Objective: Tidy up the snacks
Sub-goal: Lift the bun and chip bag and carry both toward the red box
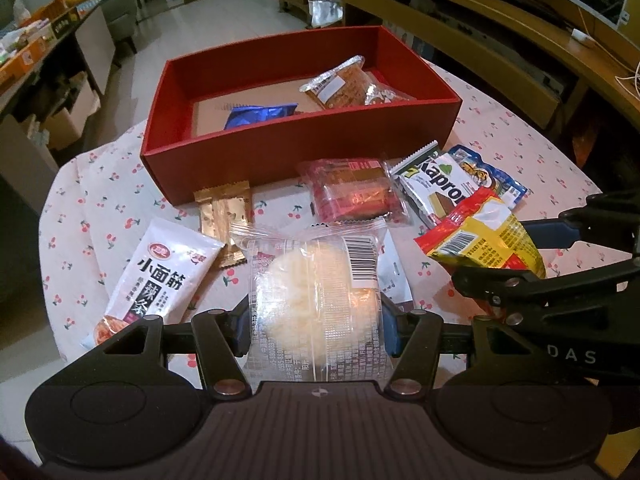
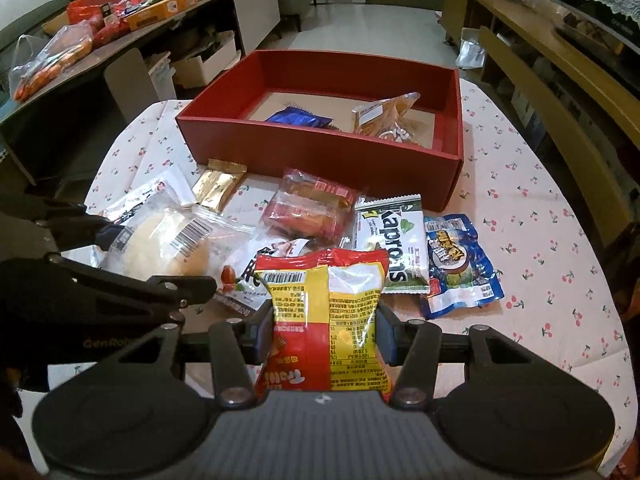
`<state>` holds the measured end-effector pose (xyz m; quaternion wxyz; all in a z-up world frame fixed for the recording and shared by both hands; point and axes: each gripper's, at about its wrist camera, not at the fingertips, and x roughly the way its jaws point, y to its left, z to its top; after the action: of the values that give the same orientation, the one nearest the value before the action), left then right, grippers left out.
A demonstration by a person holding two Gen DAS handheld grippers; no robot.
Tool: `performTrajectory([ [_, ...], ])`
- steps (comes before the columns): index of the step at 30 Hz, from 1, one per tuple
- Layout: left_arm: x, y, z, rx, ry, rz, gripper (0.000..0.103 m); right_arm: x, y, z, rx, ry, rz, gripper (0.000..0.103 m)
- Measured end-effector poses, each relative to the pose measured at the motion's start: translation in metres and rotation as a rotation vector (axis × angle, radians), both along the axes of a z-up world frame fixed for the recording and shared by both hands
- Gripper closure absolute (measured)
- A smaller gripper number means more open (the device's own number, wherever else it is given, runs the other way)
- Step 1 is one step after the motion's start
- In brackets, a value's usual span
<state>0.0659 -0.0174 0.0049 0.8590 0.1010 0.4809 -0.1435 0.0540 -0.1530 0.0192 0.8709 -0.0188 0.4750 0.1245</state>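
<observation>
Snacks sit in both grippers at once. The left gripper (image 1: 316, 322) is clamped on a clear-wrapped pale round cake (image 1: 310, 292), its blue pads pressing the packet's two sides, and the packet is held above the table. The right gripper (image 2: 326, 334) is clenched on a red and yellow snack bag (image 2: 328, 312), barcode side up, also raised off the cloth.

Just beyond the jaws, loose packets lie on the cherry-print tablecloth (image 2: 540, 240): a white pouch with black characters (image 1: 160, 272) to the left, a gold-wrapped bar (image 1: 224, 212) near the box's front wall, a red clear-wrapped cake (image 1: 352, 192) in the middle, a white and green wafer packet (image 2: 394, 240) beside it, and a blue pouch (image 2: 460, 268) touching the wafer packet's right edge. A white packet with a red fruit print (image 2: 248, 280) lies partly under the held bag.

Farther out stands an open red box (image 1: 280, 148). Inside it lie a blue wrapper (image 1: 260, 114) toward the left and a clear-wrapped brown pastry (image 1: 340, 84) toward the right, leaning over a silvery packet (image 1: 384, 94).
</observation>
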Motion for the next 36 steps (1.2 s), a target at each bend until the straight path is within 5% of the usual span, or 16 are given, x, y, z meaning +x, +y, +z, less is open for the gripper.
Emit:
performTrajectory([
  [36,0.005,-0.006,0.011,0.058,-0.086,0.002,0.039,0.008,-0.001,0.008,0.0,-0.034,-0.029,0.055],
])
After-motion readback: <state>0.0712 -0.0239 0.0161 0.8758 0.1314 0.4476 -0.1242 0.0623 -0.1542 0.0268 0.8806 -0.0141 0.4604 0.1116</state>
